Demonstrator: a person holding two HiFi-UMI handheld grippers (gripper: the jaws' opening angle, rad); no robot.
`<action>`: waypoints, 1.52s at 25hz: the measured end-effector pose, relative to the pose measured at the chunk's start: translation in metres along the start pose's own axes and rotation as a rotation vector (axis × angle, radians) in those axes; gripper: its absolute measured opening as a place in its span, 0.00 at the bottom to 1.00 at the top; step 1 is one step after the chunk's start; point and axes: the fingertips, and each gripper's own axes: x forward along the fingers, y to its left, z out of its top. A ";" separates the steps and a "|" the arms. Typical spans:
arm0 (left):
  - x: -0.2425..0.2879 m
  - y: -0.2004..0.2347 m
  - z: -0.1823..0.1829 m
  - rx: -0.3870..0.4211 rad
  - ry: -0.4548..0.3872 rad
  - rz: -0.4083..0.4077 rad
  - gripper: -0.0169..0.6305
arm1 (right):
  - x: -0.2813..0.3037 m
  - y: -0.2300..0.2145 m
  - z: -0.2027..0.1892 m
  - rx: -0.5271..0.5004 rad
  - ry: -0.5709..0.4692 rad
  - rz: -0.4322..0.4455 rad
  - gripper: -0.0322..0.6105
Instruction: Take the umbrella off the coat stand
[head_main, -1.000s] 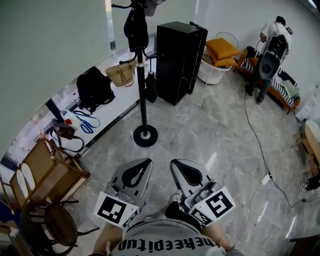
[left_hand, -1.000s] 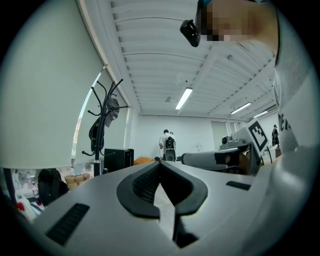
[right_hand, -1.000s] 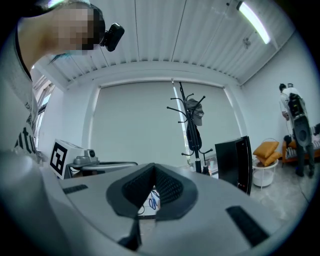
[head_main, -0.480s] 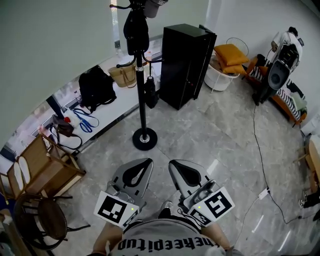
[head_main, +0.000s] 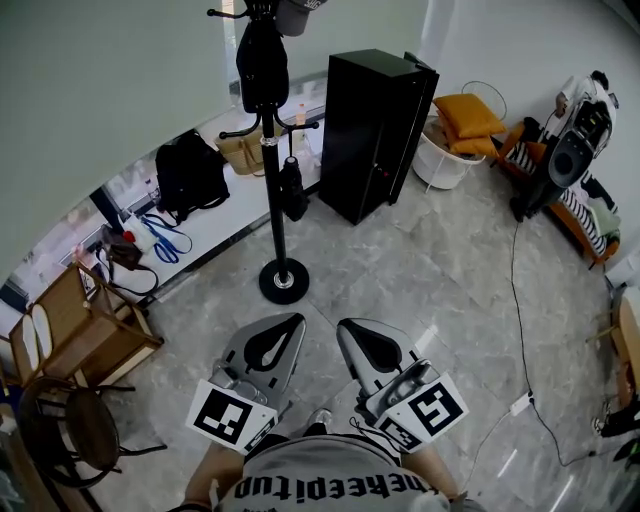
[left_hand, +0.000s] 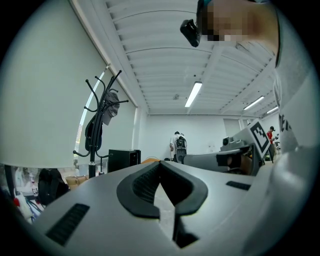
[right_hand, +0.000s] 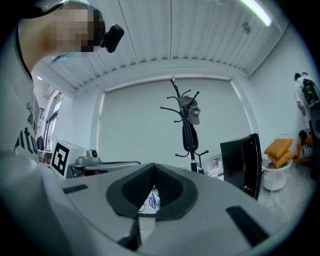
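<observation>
Umbrella (head_main: 291, 188) is folded, dark, and hangs upright from a low hook on the coat stand (head_main: 270, 225), on the 3 o'clock side of the pole and just beside it, well above the round base. Higher up the pole hangs a black bag (head_main: 262, 62), with a grey cap (head_main: 296, 14) at the very top.

Tan handbag (head_main: 240, 152) sits at the stand's 10 o'clock. Black backpack (head_main: 188, 178) is further out at 9 o'clock on a low white ledge (head_main: 215, 228). Black cabinet (head_main: 375, 130) stands at the stand's 2 o'clock, close to the umbrella but apart from it. White basket (head_main: 440, 168) with orange cushions sits past the cabinet at 3 o'clock. Wooden rack (head_main: 85, 325) is at the stand's 8 o'clock.

In the head view I hold both claws low, side by side, pointing to 12 o'clock at the stand base and well apart from the umbrella. Left claw (head_main: 270, 348) has its jaws together with nothing between them, and its own view (left_hand: 160, 187) confirms it. Right claw (head_main: 375, 345) is the same, jaws closed and empty (right_hand: 152, 192). A person (head_main: 578, 140) stands far off at 2 o'clock, and a cable (head_main: 517, 300) runs across the marble floor.
</observation>
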 end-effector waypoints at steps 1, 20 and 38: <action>0.003 -0.002 0.000 -0.001 0.000 0.006 0.05 | -0.001 -0.003 0.000 0.001 0.000 0.006 0.07; 0.027 0.016 -0.011 -0.006 0.038 0.079 0.05 | 0.021 -0.038 -0.010 0.062 0.009 0.064 0.07; 0.046 0.097 -0.009 -0.016 0.049 0.011 0.05 | 0.098 -0.052 -0.009 0.066 0.010 -0.015 0.07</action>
